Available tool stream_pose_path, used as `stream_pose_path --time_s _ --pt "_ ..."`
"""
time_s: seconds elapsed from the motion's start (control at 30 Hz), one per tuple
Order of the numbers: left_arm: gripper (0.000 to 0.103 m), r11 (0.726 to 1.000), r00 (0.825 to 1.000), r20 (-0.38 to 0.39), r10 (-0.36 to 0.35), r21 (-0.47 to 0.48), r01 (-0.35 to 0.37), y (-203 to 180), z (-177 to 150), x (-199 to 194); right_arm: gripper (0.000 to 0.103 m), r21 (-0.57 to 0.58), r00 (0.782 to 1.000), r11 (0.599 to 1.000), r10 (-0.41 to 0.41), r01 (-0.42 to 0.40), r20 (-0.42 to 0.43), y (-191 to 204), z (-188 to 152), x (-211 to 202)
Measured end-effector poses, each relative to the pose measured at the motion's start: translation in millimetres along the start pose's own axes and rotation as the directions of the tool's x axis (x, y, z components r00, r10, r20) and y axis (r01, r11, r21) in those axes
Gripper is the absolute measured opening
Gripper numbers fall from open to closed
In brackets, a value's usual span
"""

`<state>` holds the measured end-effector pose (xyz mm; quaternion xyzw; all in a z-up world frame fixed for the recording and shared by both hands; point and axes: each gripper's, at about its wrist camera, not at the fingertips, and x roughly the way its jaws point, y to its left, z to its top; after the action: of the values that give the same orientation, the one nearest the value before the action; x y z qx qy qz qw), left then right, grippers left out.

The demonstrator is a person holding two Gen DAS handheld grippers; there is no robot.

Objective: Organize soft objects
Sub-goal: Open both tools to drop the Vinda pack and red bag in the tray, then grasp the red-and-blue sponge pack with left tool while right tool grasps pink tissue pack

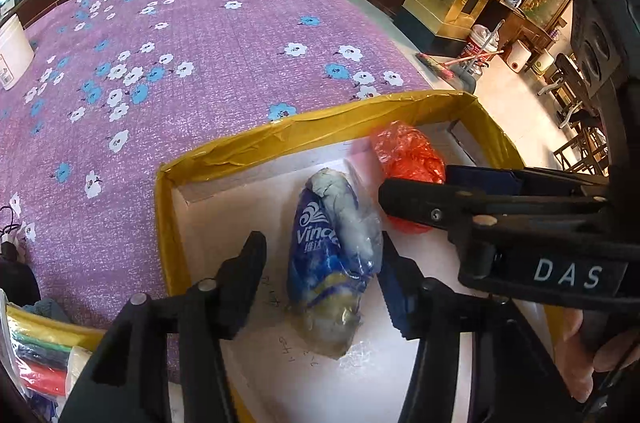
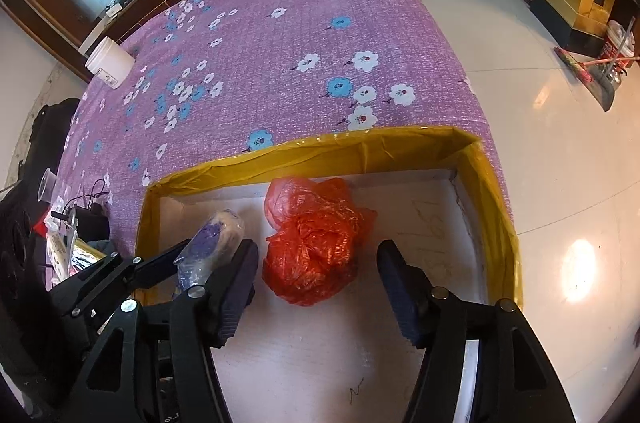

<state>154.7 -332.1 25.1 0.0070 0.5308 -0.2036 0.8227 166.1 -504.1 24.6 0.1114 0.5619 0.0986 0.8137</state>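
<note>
A blue and white tissue pack [image 1: 332, 263] lies on the white floor of a yellow-taped cardboard box [image 1: 320, 127]. My left gripper [image 1: 320, 255] hangs over it, open, with the pack between the fingers and a gap on the left side. A crumpled red plastic bag [image 2: 316, 247] lies in the same box [image 2: 360, 147], to the right of the tissue pack [image 2: 216, 243]. My right gripper [image 2: 318, 257] straddles the bag, open, its pads clear of it. The left wrist view shows the red bag [image 1: 408, 155] partly behind a right gripper finger [image 1: 404, 199].
The box sits at the near right corner of a table under a purple flowered cloth [image 1: 208, 55]; shiny floor drops off to the right. A white jar [image 2: 110, 61] stands far left. A packet of coloured items [image 1: 36, 355] lies near left. A broom [image 2: 580, 71] lies on the floor.
</note>
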Motion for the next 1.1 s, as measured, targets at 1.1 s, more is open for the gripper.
stream_pose_path --time_s 1.1 --pt "0.055 0.999 0.996 0.087 -0.030 0.019 0.029 23.7 -132.3 -125.2 0.066 0.001 0.986 0.987 0.161 -0.162 0.043 84.3 -115.8 -67.7"
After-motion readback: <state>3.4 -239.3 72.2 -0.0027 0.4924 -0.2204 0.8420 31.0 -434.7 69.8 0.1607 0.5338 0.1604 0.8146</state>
